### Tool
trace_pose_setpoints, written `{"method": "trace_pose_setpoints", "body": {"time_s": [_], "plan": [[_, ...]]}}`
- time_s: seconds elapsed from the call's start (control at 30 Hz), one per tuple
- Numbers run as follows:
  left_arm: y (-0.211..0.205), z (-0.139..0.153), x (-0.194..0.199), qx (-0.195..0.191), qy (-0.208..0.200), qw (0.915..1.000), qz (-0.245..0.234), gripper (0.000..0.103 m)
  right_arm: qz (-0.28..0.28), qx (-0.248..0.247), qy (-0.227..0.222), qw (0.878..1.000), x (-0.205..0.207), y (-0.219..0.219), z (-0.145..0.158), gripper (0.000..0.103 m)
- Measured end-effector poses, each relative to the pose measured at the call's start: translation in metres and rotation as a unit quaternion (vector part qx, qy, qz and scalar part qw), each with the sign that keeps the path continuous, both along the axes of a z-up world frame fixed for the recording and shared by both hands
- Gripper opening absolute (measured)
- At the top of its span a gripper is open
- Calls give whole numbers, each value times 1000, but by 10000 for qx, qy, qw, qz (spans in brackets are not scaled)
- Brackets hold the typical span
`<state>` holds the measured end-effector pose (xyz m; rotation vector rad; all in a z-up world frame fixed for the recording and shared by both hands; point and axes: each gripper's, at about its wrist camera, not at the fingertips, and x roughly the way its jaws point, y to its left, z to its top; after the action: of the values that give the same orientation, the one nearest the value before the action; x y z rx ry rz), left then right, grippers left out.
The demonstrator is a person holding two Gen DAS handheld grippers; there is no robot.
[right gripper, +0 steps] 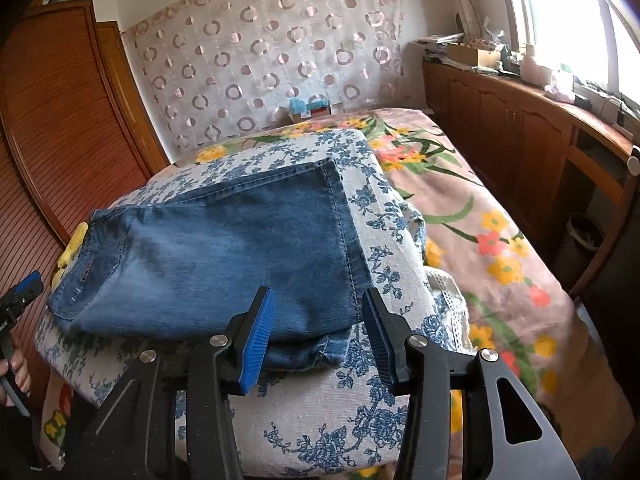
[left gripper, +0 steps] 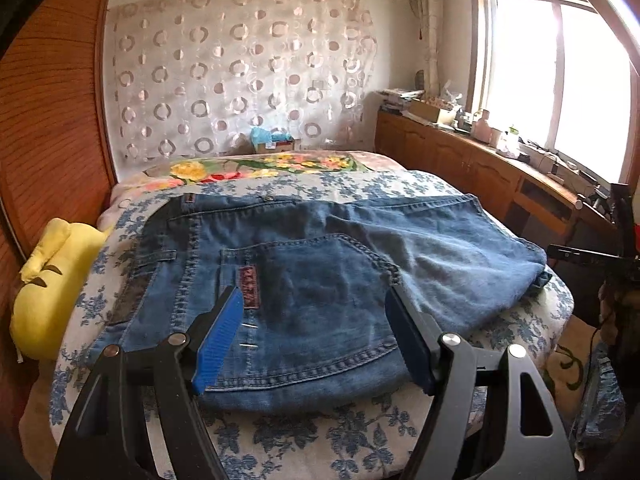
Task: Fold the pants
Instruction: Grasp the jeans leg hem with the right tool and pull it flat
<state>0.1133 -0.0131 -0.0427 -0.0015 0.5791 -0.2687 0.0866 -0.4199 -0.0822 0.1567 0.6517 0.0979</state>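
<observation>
The left gripper (left gripper: 316, 336) is held open and empty over the seat of the jeans (left gripper: 320, 264), which are laid folded lengthwise on the blue-flowered bed cover (left gripper: 312, 436). The right gripper (right gripper: 316, 340) is likewise held open around the folded edge near the bed's edge. If only the top layer is pinched, the stacked denim may be dragged askew.

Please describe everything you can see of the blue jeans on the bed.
The jeans are faded blue denim, folded with the legs doubled back across the seat. A back pocket with a small red label faces up; the waistband lies toward the wardrobe side. They rest flat on the blue-flowered white cover. The left gripper and right gripper are both open just above them, holding nothing.
</observation>
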Motion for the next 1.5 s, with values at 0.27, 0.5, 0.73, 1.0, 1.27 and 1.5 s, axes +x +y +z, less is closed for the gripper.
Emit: {"method": "trace_pose_setpoints", "body": {"time_s": [0.27, 0.5, 0.73, 1.0, 1.27, 1.5], "plan": [[-11, -8, 0, 69, 173, 9997, -145, 74, -81, 82, 218, 9997, 7, -2, -6, 47], [-18, -19, 0, 97, 385, 9989, -233, 74, -116, 159, 448, 9988, 14, -4, -13, 47], [-19, -23, 0, 93, 474, 9986, -235, 74, -58, 84, 529, 9985, 21, -3, -11, 33], [-9, -18, -2, 60, 466, 9988, -101, 74, 181, -286, 183, 9993, 17, 15, 17, 13], [5, -7, -3, 1, 374, 9993, 51, 74, 782, -343, -402, 9955, 4, 53, 67, 12], [27, 1, -7, -54, 301, 9992, 245, 74, 1563, -393, -825, 9835, 6, 116, 109, 11]]}}
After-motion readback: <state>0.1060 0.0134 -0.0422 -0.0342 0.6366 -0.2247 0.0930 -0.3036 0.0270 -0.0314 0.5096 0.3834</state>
